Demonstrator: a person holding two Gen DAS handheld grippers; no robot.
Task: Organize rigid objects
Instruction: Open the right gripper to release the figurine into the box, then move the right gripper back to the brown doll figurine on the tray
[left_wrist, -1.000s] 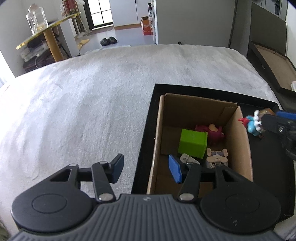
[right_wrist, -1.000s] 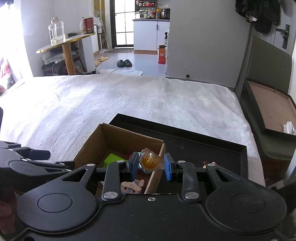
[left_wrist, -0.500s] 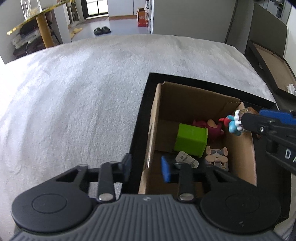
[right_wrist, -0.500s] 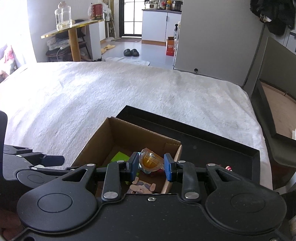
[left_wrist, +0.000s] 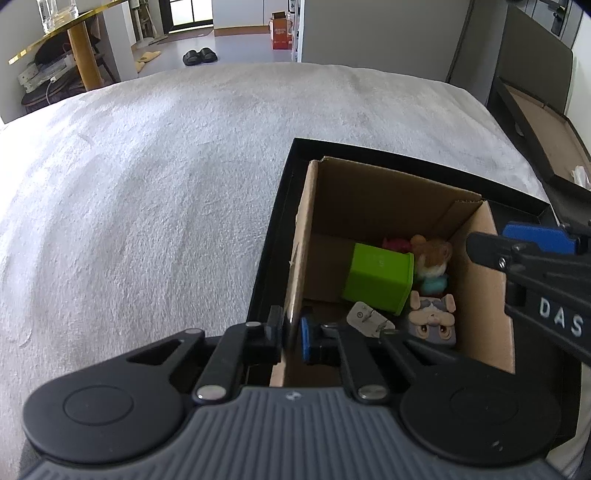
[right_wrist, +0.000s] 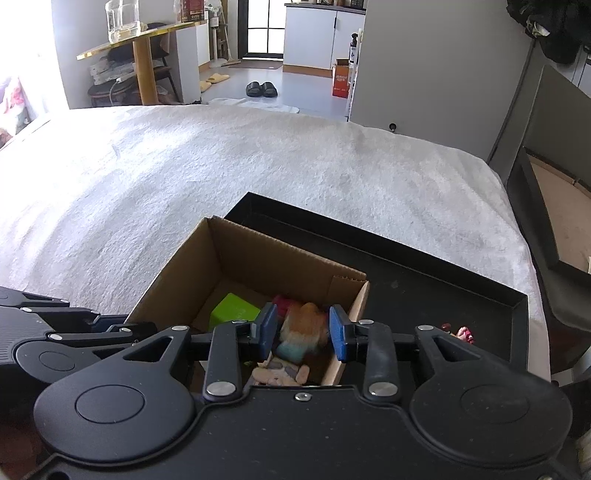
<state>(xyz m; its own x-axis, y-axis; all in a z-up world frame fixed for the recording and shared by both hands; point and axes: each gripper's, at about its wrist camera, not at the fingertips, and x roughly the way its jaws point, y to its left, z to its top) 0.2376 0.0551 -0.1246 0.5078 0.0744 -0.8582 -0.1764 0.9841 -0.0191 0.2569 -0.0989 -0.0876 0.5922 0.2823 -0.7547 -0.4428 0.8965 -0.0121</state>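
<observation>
An open cardboard box (left_wrist: 402, 201) (right_wrist: 280, 254) stands in a black tray (left_wrist: 528, 205) (right_wrist: 424, 280) on a white bedspread. In it lie a green cube (left_wrist: 378, 277) (right_wrist: 233, 313), a small doll with orange hair (left_wrist: 432, 260) (right_wrist: 303, 328), a grey dog figure (left_wrist: 433, 320), a pink toy (left_wrist: 395, 244) and a white tag (left_wrist: 371, 319). My left gripper (left_wrist: 290, 334) is shut on the box's left wall. My right gripper (right_wrist: 303, 333) is open above the box, with the doll lying loose below its pads.
A small pink toy (right_wrist: 461, 333) lies on the tray floor to the right of the box. A dark open case (right_wrist: 554, 206) stands off the bed's right edge. A round table (right_wrist: 140, 35) with a glass jar stands far left.
My right gripper moved over the box, opened and let the doll drop inside. My left gripper moved right and closed on the box's left wall.
</observation>
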